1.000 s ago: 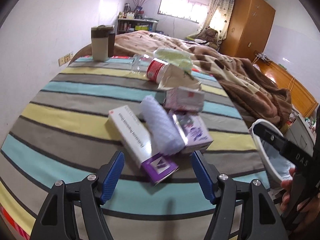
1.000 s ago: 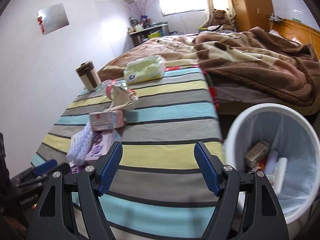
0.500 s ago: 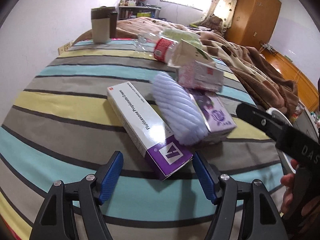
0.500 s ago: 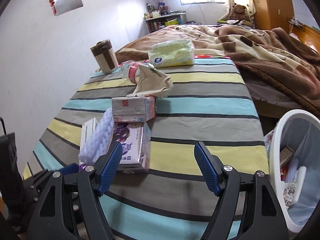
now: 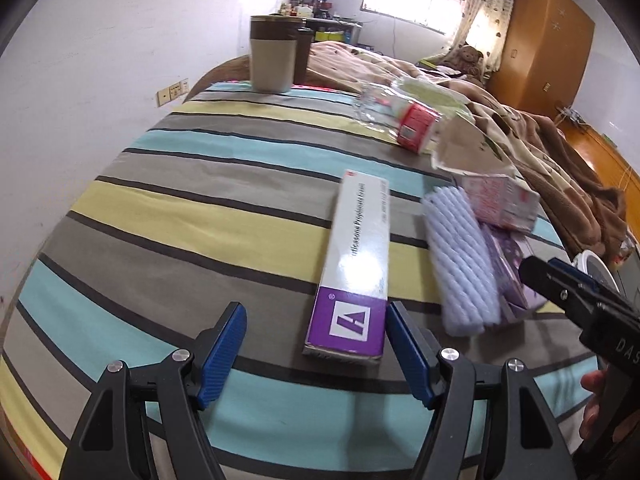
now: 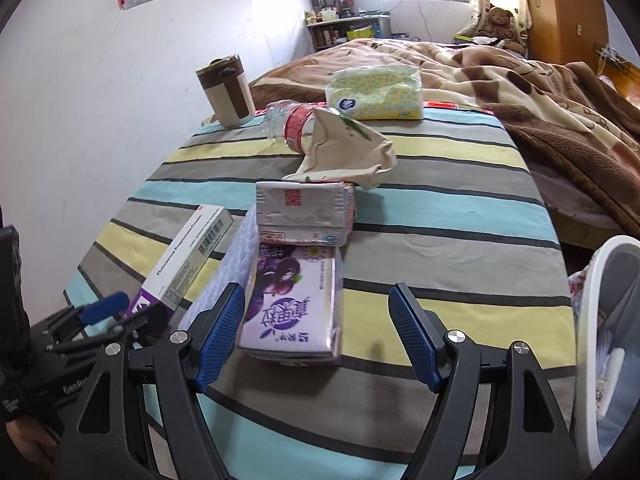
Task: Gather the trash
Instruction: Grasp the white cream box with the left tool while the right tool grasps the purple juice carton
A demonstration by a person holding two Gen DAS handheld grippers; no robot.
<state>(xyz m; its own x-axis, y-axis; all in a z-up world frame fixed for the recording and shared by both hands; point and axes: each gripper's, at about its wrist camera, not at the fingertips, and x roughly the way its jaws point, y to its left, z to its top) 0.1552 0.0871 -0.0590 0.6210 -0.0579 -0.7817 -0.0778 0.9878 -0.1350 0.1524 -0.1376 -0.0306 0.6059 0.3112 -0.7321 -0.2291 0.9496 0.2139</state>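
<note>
Both claws hang spread over a table covered by a striped cloth (image 5: pixel 168 216), neither pinching anything. The left gripper (image 5: pixel 316 350) has the purple end of a long white cream box (image 5: pixel 356 276) lying between its blue pads, with the right pad just beside the box edge; whether it touches cannot be told. The right gripper (image 6: pixel 318 334) straddles a purple drink carton (image 6: pixel 294 308) without pressing it. Beside the cream box lies a white ribbed roll (image 5: pixel 460 264), and behind the carton sits a pale packet (image 6: pixel 304 214), then a crumpled paper bag (image 6: pixel 348 148) and a clear bottle with a red label (image 6: pixel 292 122). A brown and cream mug (image 6: pixel 226 90) and a tissue pack (image 6: pixel 374 94) stand at the far edge. A white bin (image 6: pixel 592 280) stands off the table's right side with some rubbish inside.
</note>
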